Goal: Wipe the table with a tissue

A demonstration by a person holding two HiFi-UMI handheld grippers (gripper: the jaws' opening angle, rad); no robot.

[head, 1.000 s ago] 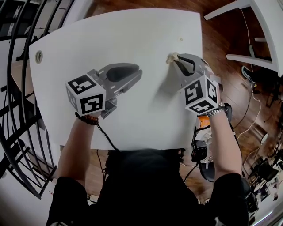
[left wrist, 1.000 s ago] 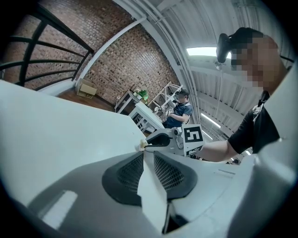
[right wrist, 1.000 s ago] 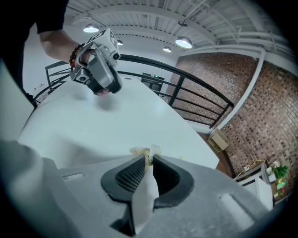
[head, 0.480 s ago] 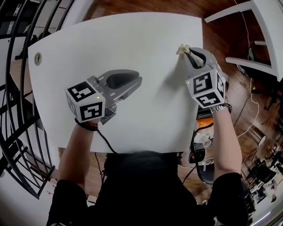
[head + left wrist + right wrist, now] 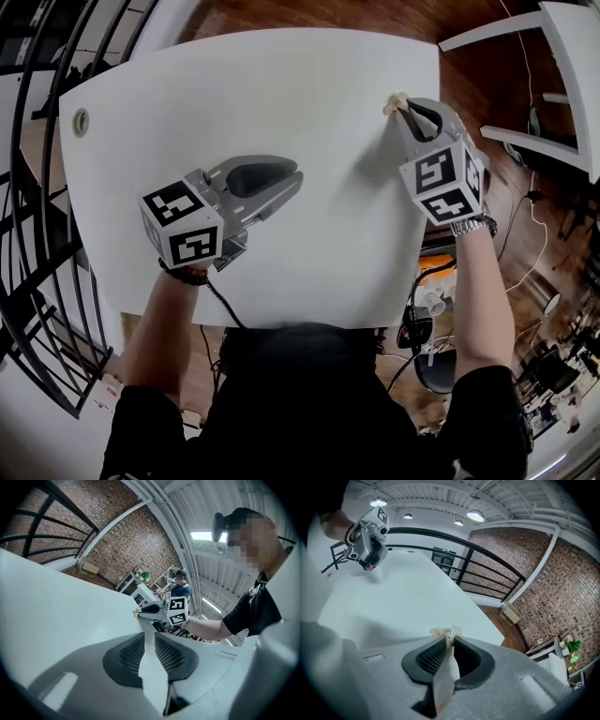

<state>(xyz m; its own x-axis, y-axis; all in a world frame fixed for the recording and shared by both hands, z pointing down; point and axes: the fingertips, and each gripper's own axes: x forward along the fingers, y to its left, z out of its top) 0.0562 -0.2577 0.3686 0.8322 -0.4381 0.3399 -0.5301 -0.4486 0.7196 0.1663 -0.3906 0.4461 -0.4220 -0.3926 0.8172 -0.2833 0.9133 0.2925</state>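
Table (image 5: 281,84): white top, rounded corners, with a small round grommet (image 5: 82,121) near its far left corner. Tissue (image 5: 394,99): small crumpled cream wad, lying on the tabletop close to the far right edge, pinched at the tip of the right gripper (image 5: 401,106). That gripper's own view shows the two dark pads closed on the wad, which bulges out just past them; the gripper points steeply down at the table. Left gripper (image 5: 294,176): held low over the middle-left of the table, well apart from the tissue; jaws slightly spread, only bare tabletop showing in the gap. Surroundings: black railing (image 5: 37,84) on the left, wood floor (image 5: 478,84) beyond the table, brick wall (image 5: 543,588).
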